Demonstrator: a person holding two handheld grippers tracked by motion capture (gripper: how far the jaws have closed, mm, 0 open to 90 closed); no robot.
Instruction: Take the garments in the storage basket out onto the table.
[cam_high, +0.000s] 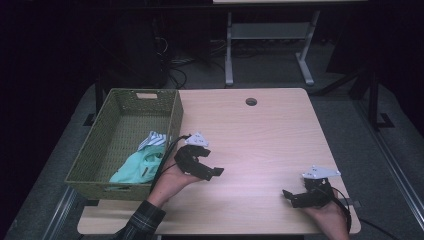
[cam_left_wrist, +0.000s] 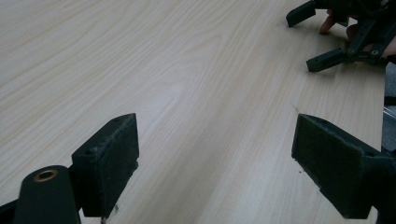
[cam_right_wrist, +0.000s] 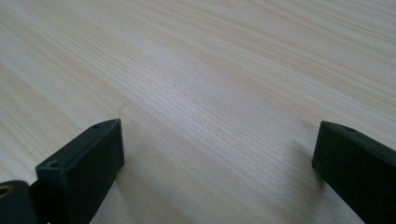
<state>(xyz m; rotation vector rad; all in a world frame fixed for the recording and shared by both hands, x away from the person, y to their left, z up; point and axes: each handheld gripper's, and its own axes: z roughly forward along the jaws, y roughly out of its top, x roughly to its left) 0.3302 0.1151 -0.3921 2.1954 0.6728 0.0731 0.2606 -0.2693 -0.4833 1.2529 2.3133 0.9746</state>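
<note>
Basket: a green woven rectangular basket (cam_high: 172, 117) stands on the left edge of the pale wooden worktop (cam_high: 260, 135), its long side running away from the person.
Cloths: inside the basket, at its near right end, lies a crumpled mint-green cloth (cam_high: 137, 167); touching it on the far side is a white cloth with blue stripes (cam_high: 151, 139).
Left tool: the black two-jaw left tool (cam_high: 212, 165), held in a hand with a plaid sleeve, hovers just beside the basket's right wall, near the cloths but outside the basket. Its jaws stand wide apart with nothing between them; in the left gripper view the left tool (cam_left_wrist: 215, 158) frames bare wood grain.
Middle of worktop: bare wood lies between the two tools, which are well apart.
Right tool: the black right tool (cam_high: 290, 197) sits low over the near right corner of the worktop, pointing left. Its jaws are spread apart and grip nothing; in the right gripper view the right tool (cam_right_wrist: 217, 154) faces bare board.
Far edge: a round cable hole (cam_high: 251, 102) marks the worktop's far side.
</note>
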